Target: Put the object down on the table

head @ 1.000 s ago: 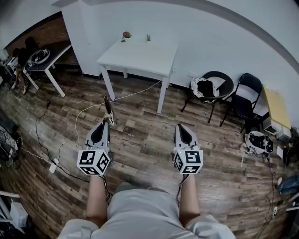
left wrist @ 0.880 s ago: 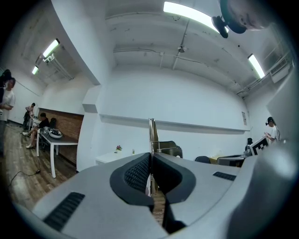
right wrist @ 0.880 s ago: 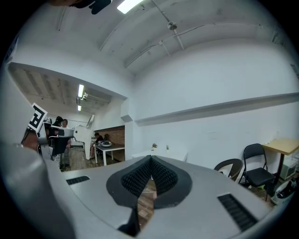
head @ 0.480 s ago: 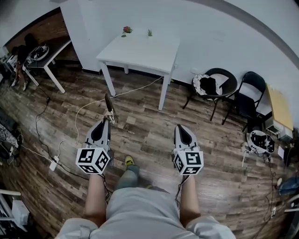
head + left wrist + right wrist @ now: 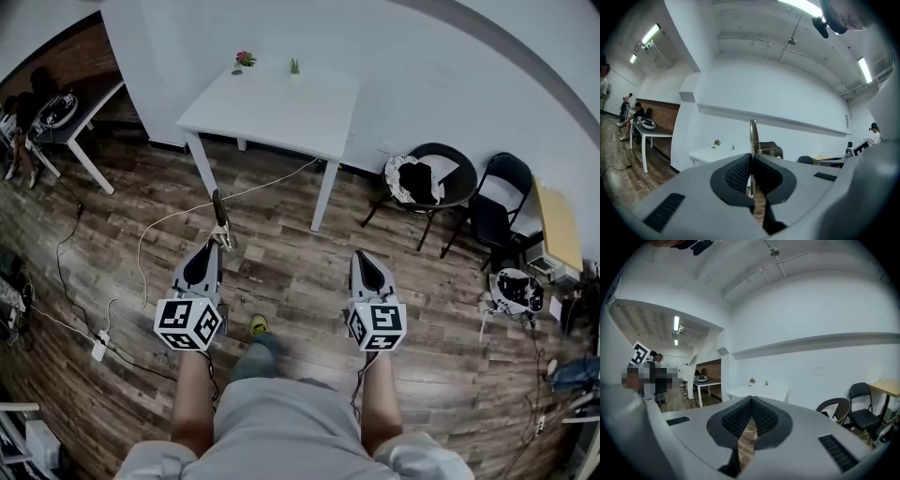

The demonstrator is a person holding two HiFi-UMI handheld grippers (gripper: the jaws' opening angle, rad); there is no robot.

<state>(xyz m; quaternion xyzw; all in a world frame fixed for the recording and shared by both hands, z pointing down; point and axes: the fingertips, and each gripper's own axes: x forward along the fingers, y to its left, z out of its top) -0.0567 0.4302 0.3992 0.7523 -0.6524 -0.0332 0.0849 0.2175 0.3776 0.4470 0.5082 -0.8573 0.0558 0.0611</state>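
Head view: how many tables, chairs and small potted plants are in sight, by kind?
Tables: 2, white table, side table
Chairs: 2, round chair, folding chair
Potted plants: 2, pink-flowered plant, green plant
Total: 6

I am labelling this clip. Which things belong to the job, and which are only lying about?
Job: slim metal tool, gripped by the left gripper; white table.
Lying about: folding chair; round chair; floor cable; small plants on the table.

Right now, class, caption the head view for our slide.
Person on wood floor faces white table, left gripper clamping a thin metal tool, right gripper shut and empty.
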